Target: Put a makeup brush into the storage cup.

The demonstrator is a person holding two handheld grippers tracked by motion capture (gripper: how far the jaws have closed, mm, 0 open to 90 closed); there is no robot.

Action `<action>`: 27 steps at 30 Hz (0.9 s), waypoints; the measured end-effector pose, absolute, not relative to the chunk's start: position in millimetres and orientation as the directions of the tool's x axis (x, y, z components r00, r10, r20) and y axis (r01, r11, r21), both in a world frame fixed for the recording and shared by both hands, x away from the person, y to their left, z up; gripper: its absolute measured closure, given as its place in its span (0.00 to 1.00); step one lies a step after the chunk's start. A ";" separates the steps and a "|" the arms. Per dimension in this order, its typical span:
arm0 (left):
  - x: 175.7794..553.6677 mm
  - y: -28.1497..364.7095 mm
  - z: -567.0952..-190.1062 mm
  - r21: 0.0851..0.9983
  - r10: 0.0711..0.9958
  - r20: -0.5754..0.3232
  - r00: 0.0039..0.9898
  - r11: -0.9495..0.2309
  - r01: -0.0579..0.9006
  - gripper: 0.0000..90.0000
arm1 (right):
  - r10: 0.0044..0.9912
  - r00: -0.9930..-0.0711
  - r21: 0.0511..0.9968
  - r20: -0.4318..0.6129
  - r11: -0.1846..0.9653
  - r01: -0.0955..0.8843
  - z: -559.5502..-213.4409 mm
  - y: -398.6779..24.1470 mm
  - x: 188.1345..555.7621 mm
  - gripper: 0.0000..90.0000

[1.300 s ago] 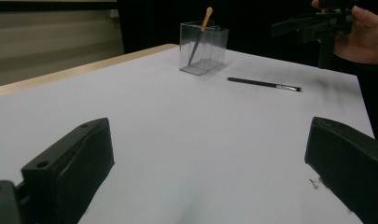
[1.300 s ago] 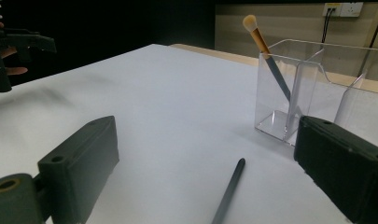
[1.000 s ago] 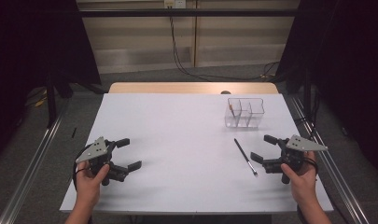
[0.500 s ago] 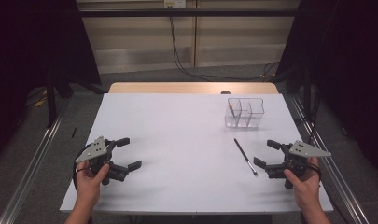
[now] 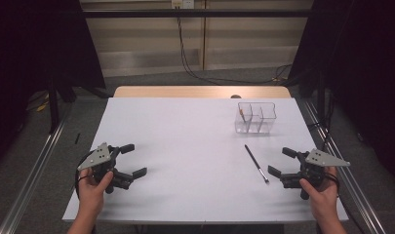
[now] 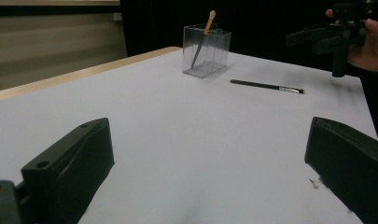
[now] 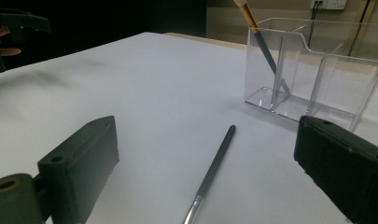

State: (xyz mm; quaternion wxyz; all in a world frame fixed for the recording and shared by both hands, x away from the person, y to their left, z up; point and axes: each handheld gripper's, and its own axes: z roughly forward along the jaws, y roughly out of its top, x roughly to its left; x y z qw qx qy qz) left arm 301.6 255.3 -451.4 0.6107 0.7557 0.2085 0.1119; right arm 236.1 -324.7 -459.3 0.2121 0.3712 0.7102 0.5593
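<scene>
The dark brush (image 5: 256,163) lies flat on the table (image 5: 185,136), near the clear organizer (image 5: 256,117). Your right gripper (image 5: 279,163), jaws apart, is approaching it; next, straddle the handle and close. Your left gripper (image 5: 134,159) idles, jaws apart.

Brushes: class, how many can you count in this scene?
2. One brush lies flat on the table near the right tool; the other stands tilted in an end compartment of the clear holder.

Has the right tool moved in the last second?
Yes. The right tool has drawn back toward the person and slightly outward, away from the clear plastic three-compartment organizer; its jaws stand open.
</scene>
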 end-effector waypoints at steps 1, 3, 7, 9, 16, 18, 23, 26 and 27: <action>301.4 255.3 -451.4 0.969 0.452 -0.085 0.888 -0.169 0.178 0.01 | 0.764 -0.635 0.953 0.115 0.097 0.289 -458.9 -324.6 236.2 0.07; 301.0 255.6 -451.3 0.970 0.451 -0.084 0.888 -0.169 0.177 0.01 | 0.763 -0.637 0.953 0.111 0.100 0.286 -458.7 -324.5 236.4 0.07; 300.4 256.1 -450.8 0.970 0.455 -0.083 0.886 -0.168 0.177 0.01 | 0.764 -0.635 0.953 0.110 0.101 0.286 -458.1 -323.9 238.1 0.07; 300.2 256.6 -450.7 0.970 0.456 -0.080 0.886 -0.169 0.175 0.01 | 0.764 -0.636 0.952 0.108 0.104 0.287 -457.8 -323.4 239.3 0.07; 299.3 258.3 -450.7 0.970 0.461 -0.082 0.884 -0.167 0.177 0.01 | 0.763 -0.637 0.949 0.105 0.113 0.293 -456.0 -318.4 247.5 0.07; 299.3 258.2 -450.6 0.970 0.461 -0.081 0.884 -0.167 0.176 0.01 | 0.762 -0.639 0.950 0.104 0.115 0.292 -455.4 -316.2 250.5 0.07; 299.3 257.4 -451.5 0.969 0.459 -0.087 0.884 -0.167 0.181 0.01 | 0.761 -0.640 0.948 0.102 0.120 0.294 -454.4 -311.5 257.3 0.07; 299.5 257.4 -451.8 0.969 0.458 -0.087 0.885 -0.169 0.182 0.01 | 0.765 -0.635 0.944 0.105 0.125 0.306 -454.0 -309.9 260.8 0.07; 299.5 257.4 -451.8 0.968 0.458 -0.086 0.885 -0.170 0.182 0.01 | 0.765 -0.635 0.942 0.104 0.129 0.309 -454.3 -309.4 262.1 0.07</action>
